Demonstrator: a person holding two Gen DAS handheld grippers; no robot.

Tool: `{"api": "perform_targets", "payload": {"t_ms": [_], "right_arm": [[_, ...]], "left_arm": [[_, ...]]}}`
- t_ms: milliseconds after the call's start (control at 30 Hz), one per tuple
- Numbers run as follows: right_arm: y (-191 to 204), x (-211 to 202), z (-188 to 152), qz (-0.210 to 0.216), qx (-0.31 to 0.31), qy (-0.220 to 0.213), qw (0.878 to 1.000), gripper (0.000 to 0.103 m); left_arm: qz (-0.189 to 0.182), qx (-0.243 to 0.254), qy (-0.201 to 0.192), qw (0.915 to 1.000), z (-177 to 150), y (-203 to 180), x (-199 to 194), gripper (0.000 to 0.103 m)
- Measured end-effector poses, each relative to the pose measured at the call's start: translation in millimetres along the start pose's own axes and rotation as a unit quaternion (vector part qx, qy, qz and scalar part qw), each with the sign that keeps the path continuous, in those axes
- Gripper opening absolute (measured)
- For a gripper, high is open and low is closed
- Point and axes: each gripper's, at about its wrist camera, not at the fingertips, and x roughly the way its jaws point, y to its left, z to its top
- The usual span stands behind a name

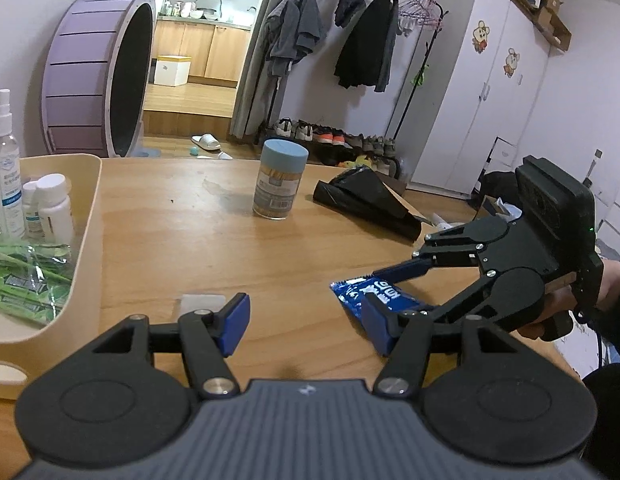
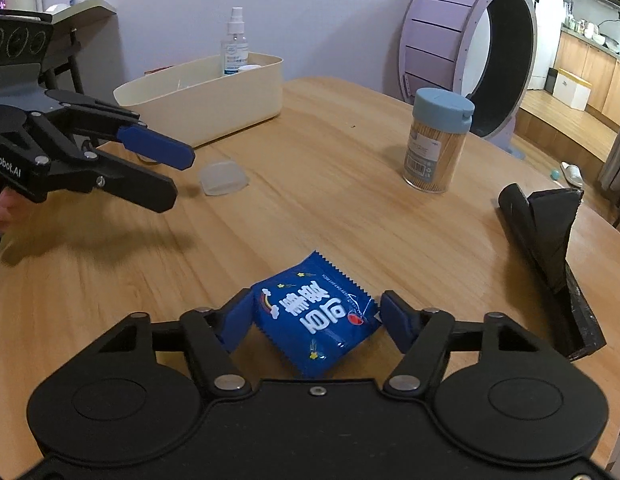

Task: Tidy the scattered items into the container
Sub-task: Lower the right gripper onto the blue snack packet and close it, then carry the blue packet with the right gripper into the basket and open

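A blue snack packet (image 2: 315,314) lies flat on the wooden table (image 2: 349,184). My right gripper (image 2: 315,320) is open with a finger on each side of the packet, close to its edges. The packet also shows in the left wrist view (image 1: 359,294), under the right gripper (image 1: 383,284). My left gripper (image 1: 306,326) is open and empty over the table; in the right wrist view (image 2: 172,174) it hovers at the left. A cream container (image 1: 88,216) at the left holds white bottles, a spray bottle and green packets. A small clear cap (image 2: 222,177) lies near the container (image 2: 214,100).
A toothpick jar with a blue lid (image 1: 280,180) stands mid-table. A folded black bag (image 1: 367,204) lies at the far right edge. A purple wheel (image 1: 98,76) stands behind the table.
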Motion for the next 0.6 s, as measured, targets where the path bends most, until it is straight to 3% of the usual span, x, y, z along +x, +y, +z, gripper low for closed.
{"api": "perform_targets", "payload": {"t_ms": [367,467,600], "right_arm": [[1.7,-9.0,2.4,-0.009,0.012,-0.010,1.000,0.051],[1.7,-19.8,10.8,-0.006,0.019,-0.028,0.999,0.051],[11.9,-31.2,37.6,0.012,0.009,-0.059,0.998,0.051]], "left_arm": [[0.006,-0.006,-0.023,0.9997,3.5,2.2,-22.3,0.060],[0.019,-0.012,-0.034,0.9991,1.9,6.7,-39.0,0.060],[0.065,-0.035,-0.053,0.9958,-3.9,16.9,-70.2,0.060]]}}
